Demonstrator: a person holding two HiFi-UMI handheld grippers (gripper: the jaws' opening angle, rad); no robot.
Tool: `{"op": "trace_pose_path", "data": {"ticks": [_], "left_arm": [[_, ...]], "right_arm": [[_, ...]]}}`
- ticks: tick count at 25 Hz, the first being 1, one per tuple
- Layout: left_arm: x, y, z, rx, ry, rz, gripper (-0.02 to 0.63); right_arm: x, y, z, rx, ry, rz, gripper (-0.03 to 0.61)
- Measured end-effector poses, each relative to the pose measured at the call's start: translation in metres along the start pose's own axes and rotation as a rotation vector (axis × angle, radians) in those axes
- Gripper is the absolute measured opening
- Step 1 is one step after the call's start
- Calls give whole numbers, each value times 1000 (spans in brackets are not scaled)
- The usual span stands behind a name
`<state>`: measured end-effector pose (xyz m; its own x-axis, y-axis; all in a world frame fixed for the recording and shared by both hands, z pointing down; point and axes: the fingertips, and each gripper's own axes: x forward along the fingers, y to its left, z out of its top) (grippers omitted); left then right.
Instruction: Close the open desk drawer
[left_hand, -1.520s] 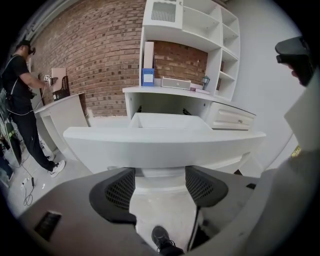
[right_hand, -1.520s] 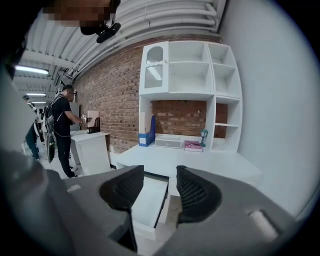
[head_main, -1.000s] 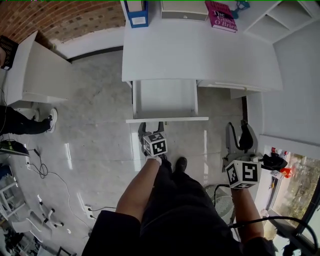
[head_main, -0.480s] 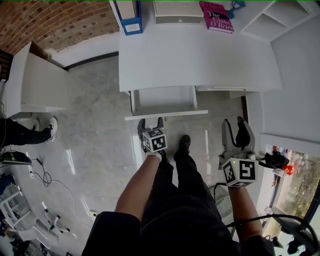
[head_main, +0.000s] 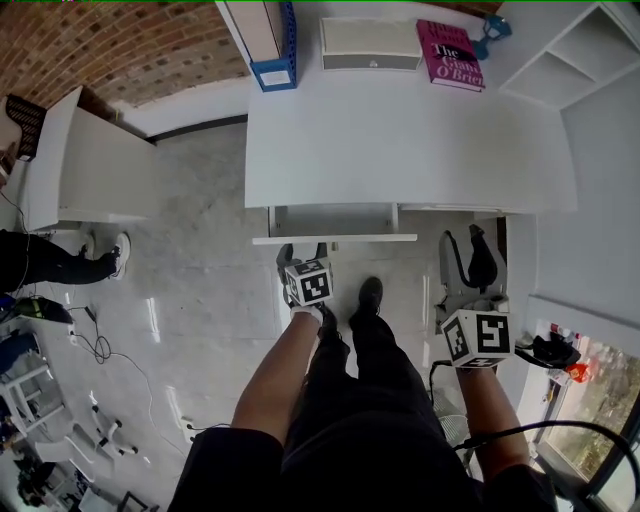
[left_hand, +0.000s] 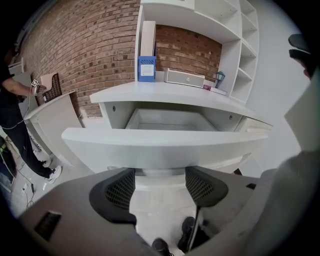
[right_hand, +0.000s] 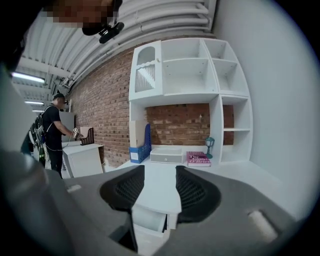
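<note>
Pushing with the open left tongs, the person has driven the white flat-fronted drawer nearly shut under the white desk, while the right tongs hang open and empty.

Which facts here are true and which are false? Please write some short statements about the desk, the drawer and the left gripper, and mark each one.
1. The drawer is fully shut. False: it stands partly open.
2. The left gripper is open, close to the drawer front. True.
3. The pink book lies in the drawer. False: it lies on the desk, at the back.
4. A blue file holder stands on the desk. True.
</note>
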<state>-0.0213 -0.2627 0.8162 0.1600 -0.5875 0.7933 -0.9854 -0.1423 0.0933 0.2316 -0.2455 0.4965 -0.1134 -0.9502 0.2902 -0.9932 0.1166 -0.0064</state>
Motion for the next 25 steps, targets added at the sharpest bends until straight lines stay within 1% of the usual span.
{"op": "trace_pose_path", "data": {"ticks": [3, 9, 16, 25], "left_arm": [[8, -2, 12, 2, -12, 15, 311], [24, 0, 33, 14, -40, 12, 311], [36, 0, 49, 14, -52, 5, 311], [52, 2, 69, 17, -68, 4, 311]], "right_arm": [[16, -12, 1, 3, 6, 24, 198], [39, -27, -4, 20, 17, 55, 198], [58, -26, -6, 12, 29, 92, 192], [70, -27, -10, 5, 47, 103, 190]]}}
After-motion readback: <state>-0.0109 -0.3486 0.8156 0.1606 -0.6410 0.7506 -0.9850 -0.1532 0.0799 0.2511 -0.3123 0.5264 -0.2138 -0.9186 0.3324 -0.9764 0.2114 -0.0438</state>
